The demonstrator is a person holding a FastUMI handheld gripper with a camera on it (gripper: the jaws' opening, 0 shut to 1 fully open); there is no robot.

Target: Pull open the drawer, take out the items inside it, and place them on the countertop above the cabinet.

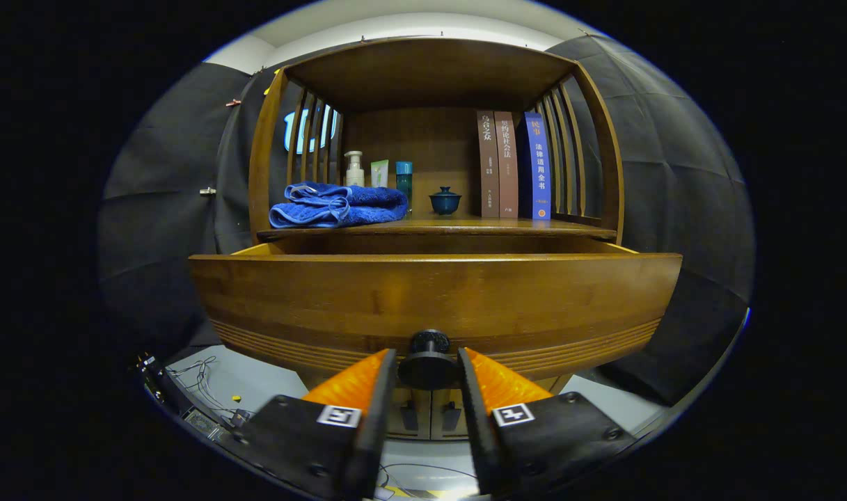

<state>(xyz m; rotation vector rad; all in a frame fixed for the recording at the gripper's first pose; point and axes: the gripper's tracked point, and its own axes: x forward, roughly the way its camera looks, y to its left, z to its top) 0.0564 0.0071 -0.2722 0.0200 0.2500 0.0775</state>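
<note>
Here the gripper point(429, 365) is clamping the round knob point(429, 362) on the drawer point(433, 303), one finger pressing each side. The drawer is standing pulled out below the countertop point(465, 226), which is carrying a folded towel point(337, 205), bottles point(354, 169), a lidded cup point(445, 201) and books point(513, 165).

glossy varnished wood drawer point(433, 299), matt dark knob point(429, 362), soft terry-cloth towel point(336, 205).
</note>
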